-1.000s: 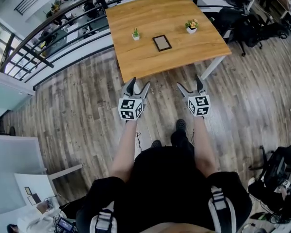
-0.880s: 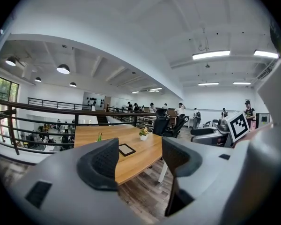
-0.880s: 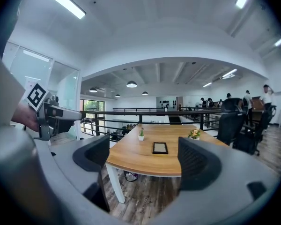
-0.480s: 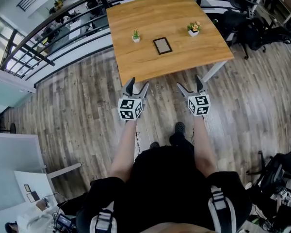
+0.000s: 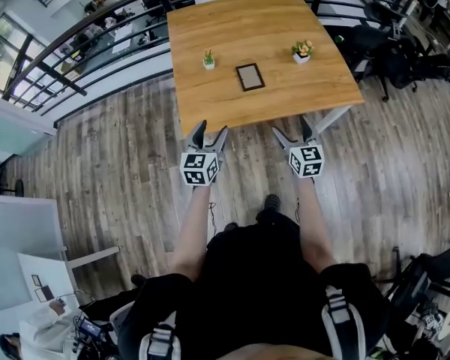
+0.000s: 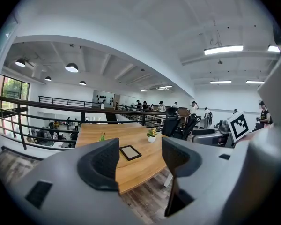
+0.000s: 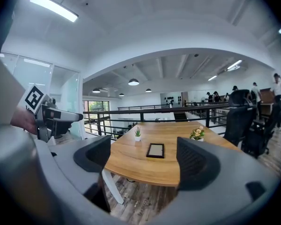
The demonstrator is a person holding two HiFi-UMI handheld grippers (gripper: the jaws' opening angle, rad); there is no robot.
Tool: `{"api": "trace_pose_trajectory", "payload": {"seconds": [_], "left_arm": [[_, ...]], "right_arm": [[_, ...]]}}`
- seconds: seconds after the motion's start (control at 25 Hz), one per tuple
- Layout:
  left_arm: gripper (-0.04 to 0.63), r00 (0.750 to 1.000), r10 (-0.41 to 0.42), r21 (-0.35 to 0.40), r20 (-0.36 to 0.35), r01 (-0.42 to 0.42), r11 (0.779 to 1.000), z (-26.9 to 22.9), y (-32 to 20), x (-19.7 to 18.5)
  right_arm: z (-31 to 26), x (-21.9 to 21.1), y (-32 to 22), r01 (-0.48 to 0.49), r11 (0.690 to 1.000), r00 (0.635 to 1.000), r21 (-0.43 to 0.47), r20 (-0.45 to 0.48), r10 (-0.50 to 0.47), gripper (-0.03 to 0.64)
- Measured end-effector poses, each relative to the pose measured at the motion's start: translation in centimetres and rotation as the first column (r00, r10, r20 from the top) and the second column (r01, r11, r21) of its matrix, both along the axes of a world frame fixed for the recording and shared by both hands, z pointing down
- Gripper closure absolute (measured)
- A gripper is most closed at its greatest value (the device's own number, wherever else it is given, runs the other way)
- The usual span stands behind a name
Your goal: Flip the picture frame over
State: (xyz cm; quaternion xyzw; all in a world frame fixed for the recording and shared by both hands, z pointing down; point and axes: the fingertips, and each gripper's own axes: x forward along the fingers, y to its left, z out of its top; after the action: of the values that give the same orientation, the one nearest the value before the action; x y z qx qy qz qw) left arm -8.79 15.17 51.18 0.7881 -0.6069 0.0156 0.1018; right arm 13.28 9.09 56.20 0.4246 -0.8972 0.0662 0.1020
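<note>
Picture frame [image 5: 249, 76] lies flat mid-table [image 5: 210, 103], between two potted plants [image 5: 208, 58], untouched. Over the last second the table has drifted nearer in the head view, so the person looks to be walking up. Left gripper [image 5: 212, 128] and right gripper [image 5: 291, 128] both gape wide and empty, short of the near edge. No flip begun yet.

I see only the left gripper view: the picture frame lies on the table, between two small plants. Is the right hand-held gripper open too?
Observer: Yes. In the right gripper view, the right hand-held gripper has its jaws apart, with nothing held between them.
Operator: Is either one over the table already?
Observer: No. In the head view, it and the left hand-held gripper both hang over the floor, short of the table edge.
</note>
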Motion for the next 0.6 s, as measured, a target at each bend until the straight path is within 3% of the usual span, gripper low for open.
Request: {"api": "trace_pose_trajectory", "payload": {"seconds": [0.6], "left_arm": [[0.307,0.991,-0.135,-0.024,-0.009,0.134,0.991,0.8,-4.1,3.0]], "right_arm": [[0.3,2.5,-7.5,0.137,0.99,0.991,-0.017,-0.002,-0.137,0.259]]}}
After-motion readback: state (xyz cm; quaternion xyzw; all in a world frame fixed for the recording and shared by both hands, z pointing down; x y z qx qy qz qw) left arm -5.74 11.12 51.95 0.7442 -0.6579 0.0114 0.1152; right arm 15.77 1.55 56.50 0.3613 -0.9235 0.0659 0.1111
